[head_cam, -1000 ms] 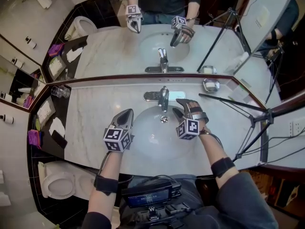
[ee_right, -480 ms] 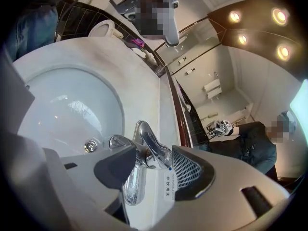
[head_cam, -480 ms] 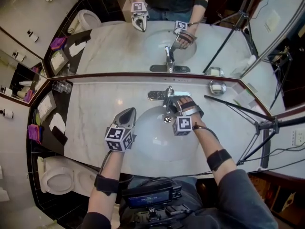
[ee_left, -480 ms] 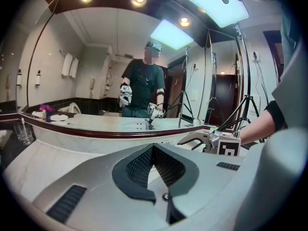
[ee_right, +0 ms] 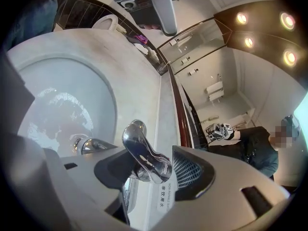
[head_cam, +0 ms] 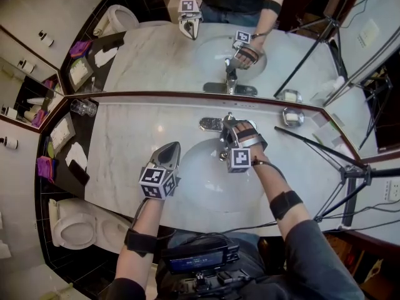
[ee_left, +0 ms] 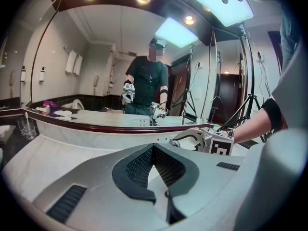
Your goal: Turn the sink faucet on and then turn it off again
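The faucet [head_cam: 219,125] is standing at the middle of the desk's back edge, just behind the white basin [head_cam: 194,183] and right under the mirror [head_cam: 162,61]. The right tongs [ee_right: 149,163] are reaching across the basin to it and pointing downward. Their jaws are standing wide, with the chrome lever [ee_right: 143,153] sitting between them. One end of the lever is lying just beside a ribbed pad, and I cannot tell whether the two are touching. Below the lever the spout [ee_right: 91,146] is pointing out over the basin, and a small printed label [ee_right: 165,196] is sticking to the desk [head_cam: 131,142] beside the faucet's base.

The left tongs [head_cam: 170,150] are hanging over the basin's left rim, well apart from the faucet, with their jaws pressed together and nothing between them. The person's forearms are coming in over the desk's front edge, each pair of tongs carrying its marker cube at the near end.

A soap dish [head_cam: 292,116] is sitting at the back edge toward the right corner, and drinking glasses [head_cam: 81,107] are standing just off the back left corner. A tripod [head_cam: 350,167] is standing past the desk's right edge. The mirror is showing the person and both tongs again from the front
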The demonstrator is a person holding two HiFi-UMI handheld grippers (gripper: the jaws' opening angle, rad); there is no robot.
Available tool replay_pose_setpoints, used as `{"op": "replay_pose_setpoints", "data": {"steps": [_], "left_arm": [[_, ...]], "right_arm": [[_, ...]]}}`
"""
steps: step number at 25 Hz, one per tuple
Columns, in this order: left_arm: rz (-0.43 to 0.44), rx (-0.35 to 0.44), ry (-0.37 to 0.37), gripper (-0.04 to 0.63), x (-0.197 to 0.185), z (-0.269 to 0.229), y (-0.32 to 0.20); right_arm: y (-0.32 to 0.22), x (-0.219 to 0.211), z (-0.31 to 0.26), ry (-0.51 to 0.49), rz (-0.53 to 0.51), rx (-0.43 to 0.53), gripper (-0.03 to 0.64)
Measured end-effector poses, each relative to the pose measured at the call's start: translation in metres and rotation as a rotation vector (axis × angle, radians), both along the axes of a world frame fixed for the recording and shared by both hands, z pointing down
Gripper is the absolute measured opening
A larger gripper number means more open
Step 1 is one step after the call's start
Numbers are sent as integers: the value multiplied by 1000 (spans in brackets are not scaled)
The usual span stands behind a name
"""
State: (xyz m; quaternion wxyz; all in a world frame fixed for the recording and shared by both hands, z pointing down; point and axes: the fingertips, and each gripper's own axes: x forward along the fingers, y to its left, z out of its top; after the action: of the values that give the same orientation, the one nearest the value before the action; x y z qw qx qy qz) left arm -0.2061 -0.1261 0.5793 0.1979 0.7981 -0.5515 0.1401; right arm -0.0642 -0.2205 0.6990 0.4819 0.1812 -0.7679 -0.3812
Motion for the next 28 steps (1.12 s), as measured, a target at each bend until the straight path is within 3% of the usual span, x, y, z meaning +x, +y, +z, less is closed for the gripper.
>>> {"op": "replay_pose_setpoints", "data": {"steps": [8,20,28], "left_arm": [[-8,-11,2,0,-5,7,-3],[7,-14,6,0,2,10,-8],[9,-12,14,0,4,8,-10]], "right_arm": [[-13,-10,-4,-39,30,-1,264],[-16,-11,-17,-90,68,-119,258],[-34,-2,-21,-230,207,-309,270]]}}
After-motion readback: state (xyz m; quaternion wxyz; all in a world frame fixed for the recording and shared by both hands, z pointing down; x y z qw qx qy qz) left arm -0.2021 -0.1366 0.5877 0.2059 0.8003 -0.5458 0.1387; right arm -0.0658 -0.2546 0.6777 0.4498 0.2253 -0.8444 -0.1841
